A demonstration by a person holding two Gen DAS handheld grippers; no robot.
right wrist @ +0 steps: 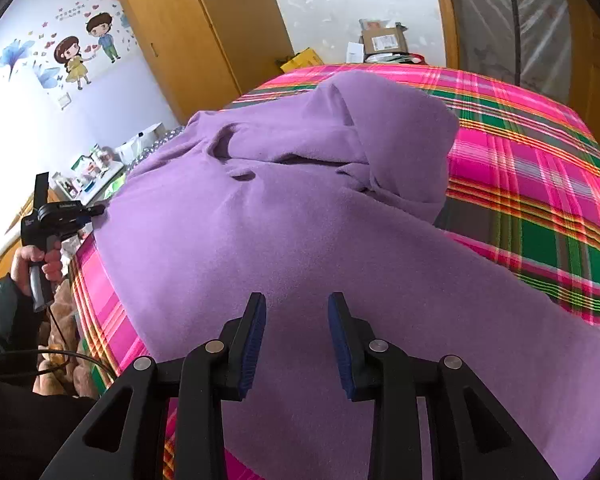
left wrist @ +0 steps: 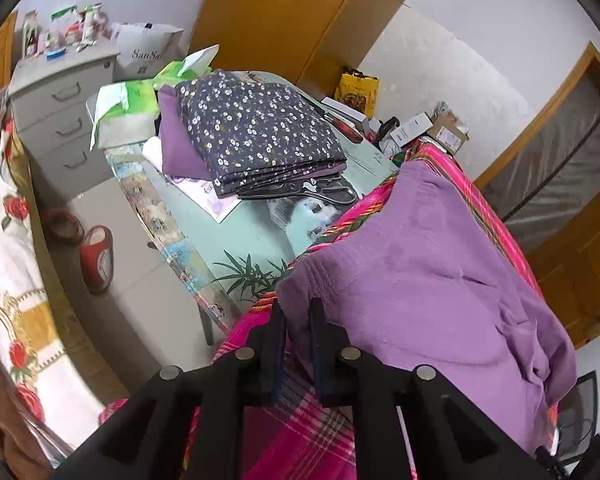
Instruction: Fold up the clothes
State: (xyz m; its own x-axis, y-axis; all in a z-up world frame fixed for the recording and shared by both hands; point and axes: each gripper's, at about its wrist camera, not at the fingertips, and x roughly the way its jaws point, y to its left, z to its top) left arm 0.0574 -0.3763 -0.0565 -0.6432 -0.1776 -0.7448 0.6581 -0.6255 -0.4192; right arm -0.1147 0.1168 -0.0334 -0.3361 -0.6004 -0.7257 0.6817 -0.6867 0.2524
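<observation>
From the left wrist view, the left gripper (left wrist: 297, 312) sits at the near corner of a purple fleece garment (left wrist: 428, 264) spread on a pink plaid bedcover (left wrist: 300, 432); its two fingers stand close together with the garment's ribbed hem edge between them, though whether the pads actually press the cloth cannot be told. Beyond it, a glass-topped table (left wrist: 252, 236) carries a folded dark floral cloth (left wrist: 260, 132) stacked on another purple piece, and a grey drawer cabinet (left wrist: 60, 108) stands by the wall, with red slippers (left wrist: 98, 254) on the floor. From the right wrist view, the right gripper (right wrist: 297, 308) hovers over the garment's broad body, fingers apart with nothing between them. The fleece lies across the plaid cover, a sleeve (right wrist: 404, 148) folded over its far part. At the left edge a hand (right wrist: 34, 262) holds the other gripper's handle by the garment's side.
</observation>
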